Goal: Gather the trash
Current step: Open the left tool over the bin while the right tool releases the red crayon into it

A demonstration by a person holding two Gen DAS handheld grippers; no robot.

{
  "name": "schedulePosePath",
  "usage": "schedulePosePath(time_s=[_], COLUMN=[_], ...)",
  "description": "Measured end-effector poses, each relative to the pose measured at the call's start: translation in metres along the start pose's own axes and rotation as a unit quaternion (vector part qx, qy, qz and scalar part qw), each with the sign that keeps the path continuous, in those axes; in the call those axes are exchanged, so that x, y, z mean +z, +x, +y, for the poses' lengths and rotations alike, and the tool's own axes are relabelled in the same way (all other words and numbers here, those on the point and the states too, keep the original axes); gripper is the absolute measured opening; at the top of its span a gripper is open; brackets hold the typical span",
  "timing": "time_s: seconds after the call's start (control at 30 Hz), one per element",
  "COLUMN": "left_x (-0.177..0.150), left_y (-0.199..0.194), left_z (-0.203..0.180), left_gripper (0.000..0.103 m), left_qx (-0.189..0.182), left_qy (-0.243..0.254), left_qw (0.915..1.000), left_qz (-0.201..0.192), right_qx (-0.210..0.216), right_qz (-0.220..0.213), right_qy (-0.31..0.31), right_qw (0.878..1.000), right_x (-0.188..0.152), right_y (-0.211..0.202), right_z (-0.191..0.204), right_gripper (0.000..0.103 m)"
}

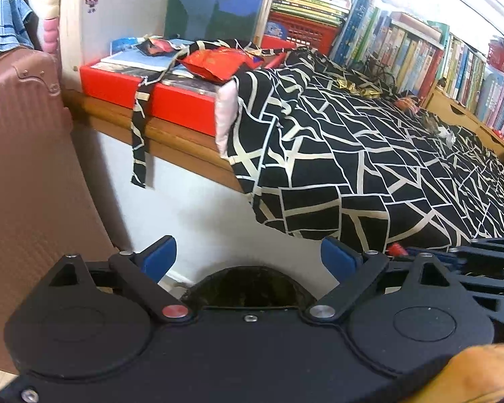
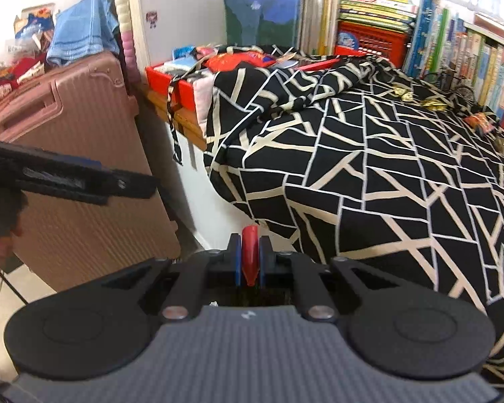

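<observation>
The left gripper (image 1: 248,255) has its blue pads spread wide with nothing between them, poised over a dark round bin (image 1: 248,285); the right gripper (image 2: 250,262) is clamped on a red wrapper (image 2: 250,252) just off the near edge of the black-and-cream bedspread (image 2: 369,174); a red snack bag (image 1: 215,63) lies on the red box (image 1: 117,84) at the bed's far-left corner.

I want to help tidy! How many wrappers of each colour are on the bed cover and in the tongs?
Red wrapper: 1, in the right tongs
Gold wrappers: 2, on the bed cover
Orange wrapper: 1, bed cover
White wrapper: 1, crumpled, bed cover
Total: 5
</observation>
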State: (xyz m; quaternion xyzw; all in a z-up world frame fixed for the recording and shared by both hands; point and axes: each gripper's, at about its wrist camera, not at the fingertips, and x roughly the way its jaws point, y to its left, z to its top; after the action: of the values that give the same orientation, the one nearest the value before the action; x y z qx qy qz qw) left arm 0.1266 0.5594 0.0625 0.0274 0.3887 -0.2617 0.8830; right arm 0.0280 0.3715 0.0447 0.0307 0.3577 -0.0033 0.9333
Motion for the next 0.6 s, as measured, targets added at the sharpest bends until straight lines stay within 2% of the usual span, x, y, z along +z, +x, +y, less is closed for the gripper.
schedulePosePath(time_s=[0.03,0.07,0.1,0.13,0.17,0.23,0.33,0.4,0.43,0.6], left_x=[0.0,0.0,0.0,0.0,0.001,0.001,0.002,0.004,0.005,0.015], left_y=[-0.002,-0.004,-0.005,-0.006,-0.007,-0.009,-0.012,-0.016,-0.018,-0.033], left_z=[0.001,0.002,0.003,0.004,0.005,0.008,0.011,0.01,0.011,0.012], left_gripper=[0.092,0.092,0.092,0.092,0.092,0.092,0.093,0.095,0.095,0.098], left_qx=[0.001,0.002,0.004,0.006,0.01,0.017,0.027,0.034,0.034,0.014], left_qy=[0.0,-0.001,0.0,0.0,-0.001,-0.003,0.003,0.015,0.014,-0.029], left_qw=[1.0,1.0,1.0,1.0,0.9999,0.9998,0.9996,0.9993,0.9993,0.9995], left_qz=[-0.001,-0.002,-0.002,-0.003,-0.004,-0.008,-0.005,-0.003,-0.003,0.002], right_qx=[-0.002,-0.013,-0.02,-0.028,-0.04,-0.046,-0.038,-0.035,-0.036,-0.047], right_qz=[0.002,0.005,0.007,0.004,-0.007,-0.023,-0.023,-0.024,-0.026,-0.043], right_qy=[-0.005,-0.008,-0.014,-0.021,-0.029,-0.045,-0.05,-0.05,-0.047,-0.014], right_qw=[1.0,1.0,1.0,0.999,0.999,0.998,0.998,0.998,0.998,0.998], right_x=[0.0,0.002,0.003,0.004,0.005,0.007,0.009,0.008,0.009,0.013], right_y=[0.005,0.012,0.017,0.021,0.023,0.022,0.018,0.011,0.007,-0.022], right_z=[0.002,0.004,0.007,0.009,0.012,0.015,0.014,0.011,0.009,-0.009], right_gripper=[0.025,0.042,0.052,0.074,0.085,0.086,0.089,0.094,0.103,0.103])
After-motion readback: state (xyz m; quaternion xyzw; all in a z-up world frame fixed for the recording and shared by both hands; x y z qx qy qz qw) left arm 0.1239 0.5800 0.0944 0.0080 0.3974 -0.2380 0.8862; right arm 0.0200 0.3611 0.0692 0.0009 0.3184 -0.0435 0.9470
